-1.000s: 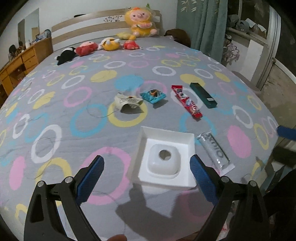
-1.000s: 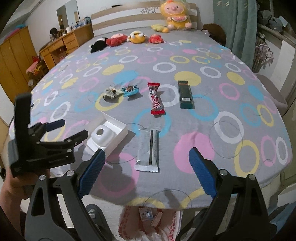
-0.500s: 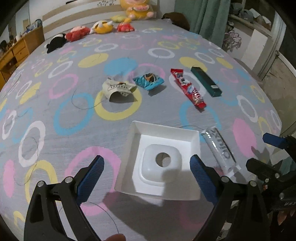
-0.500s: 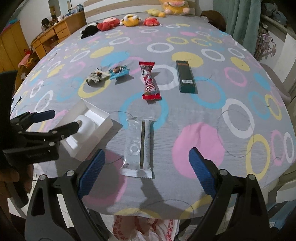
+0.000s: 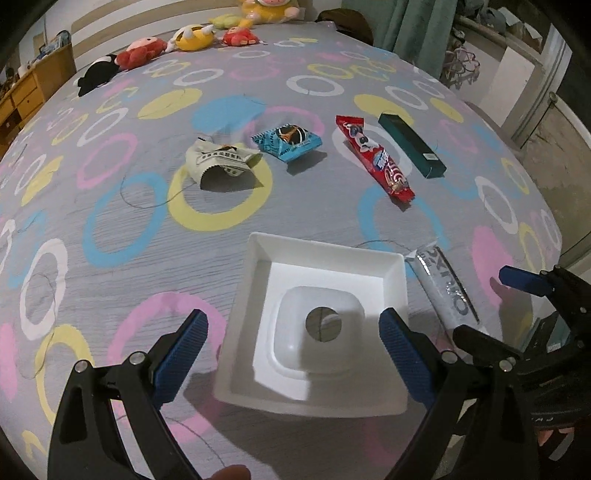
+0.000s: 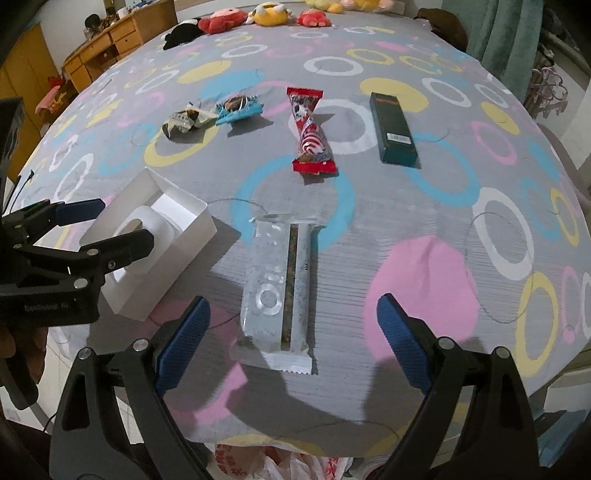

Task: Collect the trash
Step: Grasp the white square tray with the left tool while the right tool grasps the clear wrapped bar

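A white open box (image 5: pixel 321 325) with a holed plastic insert lies at the bed's near edge, between the jaws of my open left gripper (image 5: pixel 295 332); it also shows in the right wrist view (image 6: pixel 159 236). A silver wrapper (image 6: pixel 279 288) lies flat in front of my open right gripper (image 6: pixel 293 328); it also shows in the left wrist view (image 5: pixel 443 284). Farther back lie a red wrapper (image 6: pixel 310 136), a dark green box (image 6: pixel 393 127), a blue wrapper (image 6: pixel 238 107) and a cream crumpled wrapper (image 6: pixel 186 120).
The grey bedspread (image 6: pixel 424 221) has coloured rings. Plush toys (image 5: pixel 188 38) line the headboard. A wooden dresser (image 6: pixel 114 40) stands at the left. A plastic bag (image 6: pixel 280 461) hangs below the bed's near edge. A green curtain (image 5: pixel 413 29) hangs at the right.
Both grippers have moved forward and lower over the bed. The white box now sits between the left jaws, and the silver wrapper is closer to the right jaws.
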### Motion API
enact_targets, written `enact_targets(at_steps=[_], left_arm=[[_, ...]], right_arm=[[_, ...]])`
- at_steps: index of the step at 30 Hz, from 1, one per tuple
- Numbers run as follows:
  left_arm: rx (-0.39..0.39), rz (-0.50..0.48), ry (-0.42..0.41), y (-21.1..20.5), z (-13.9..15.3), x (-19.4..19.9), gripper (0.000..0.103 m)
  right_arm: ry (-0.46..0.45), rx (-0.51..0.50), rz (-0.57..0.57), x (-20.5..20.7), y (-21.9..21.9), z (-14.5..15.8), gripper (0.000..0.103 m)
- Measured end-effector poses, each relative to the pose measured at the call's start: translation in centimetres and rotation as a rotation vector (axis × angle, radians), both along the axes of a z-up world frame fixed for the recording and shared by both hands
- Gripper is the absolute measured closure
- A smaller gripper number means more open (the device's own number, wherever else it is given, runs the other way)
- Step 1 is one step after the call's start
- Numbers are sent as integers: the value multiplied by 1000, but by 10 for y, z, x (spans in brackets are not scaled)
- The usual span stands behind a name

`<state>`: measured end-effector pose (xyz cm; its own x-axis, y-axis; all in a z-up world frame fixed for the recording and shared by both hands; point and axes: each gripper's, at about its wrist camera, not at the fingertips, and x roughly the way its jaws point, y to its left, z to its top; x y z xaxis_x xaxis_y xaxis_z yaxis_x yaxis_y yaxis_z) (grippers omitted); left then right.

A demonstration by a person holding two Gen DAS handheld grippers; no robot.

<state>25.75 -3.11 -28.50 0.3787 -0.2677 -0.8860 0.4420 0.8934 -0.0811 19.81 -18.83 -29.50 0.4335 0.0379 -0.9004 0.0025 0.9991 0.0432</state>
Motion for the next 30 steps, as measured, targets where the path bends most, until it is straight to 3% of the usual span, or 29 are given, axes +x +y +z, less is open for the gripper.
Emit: enact_targets(at_steps=[10,23,26,28,30], left_arm=[[31,4,32,-6,-14,7,12],[20,19,47,-5,-24,14,12],[-8,17,51,-6,-20,11,29],[-4,13,48,-8,-17,8,30],[-8,7,40,-9,-17,5,30]], right_arm=[[52,3,-13,12,-4,-20,14],[49,-56,7,21,1,-31,12],[30,-56,28,16,6,-29,34],[23,-54,50,15,13,-25,66],[24,-80,50,15,18,-25,66]])
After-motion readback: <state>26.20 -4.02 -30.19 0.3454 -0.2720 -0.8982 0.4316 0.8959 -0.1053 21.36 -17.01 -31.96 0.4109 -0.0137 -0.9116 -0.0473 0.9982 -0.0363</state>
